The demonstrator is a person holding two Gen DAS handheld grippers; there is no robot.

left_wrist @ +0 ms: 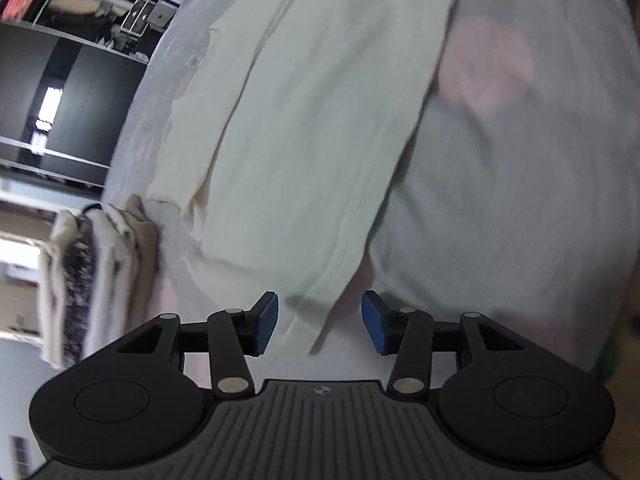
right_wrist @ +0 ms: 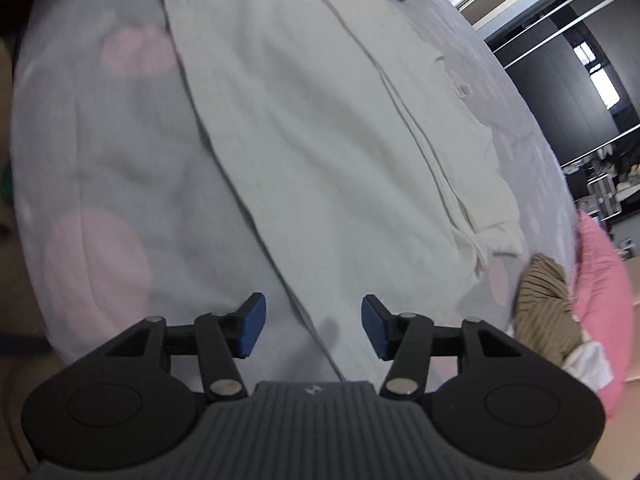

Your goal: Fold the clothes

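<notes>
Garment (left_wrist: pixel 304 128), cream, lies flat on the bed (left_wrist: pixel 520 200), folded lengthwise. Left claw (left_wrist: pixel 319 322) and right claw (right_wrist: pixel 313 326) spread, empty, above its near edge. Risk: pinching bedsheet with cloth; thin layers may slip and unfold.

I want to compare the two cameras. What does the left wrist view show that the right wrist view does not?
Only the left wrist view shows a stack of folded clothes at the bed's edge.

Only the right wrist view shows a brown striped garment and a pink cushion.

Both show the white garment lying flat on the grey bedcover with pink dots, and open, empty tongs above it: left tongs, right tongs.
</notes>
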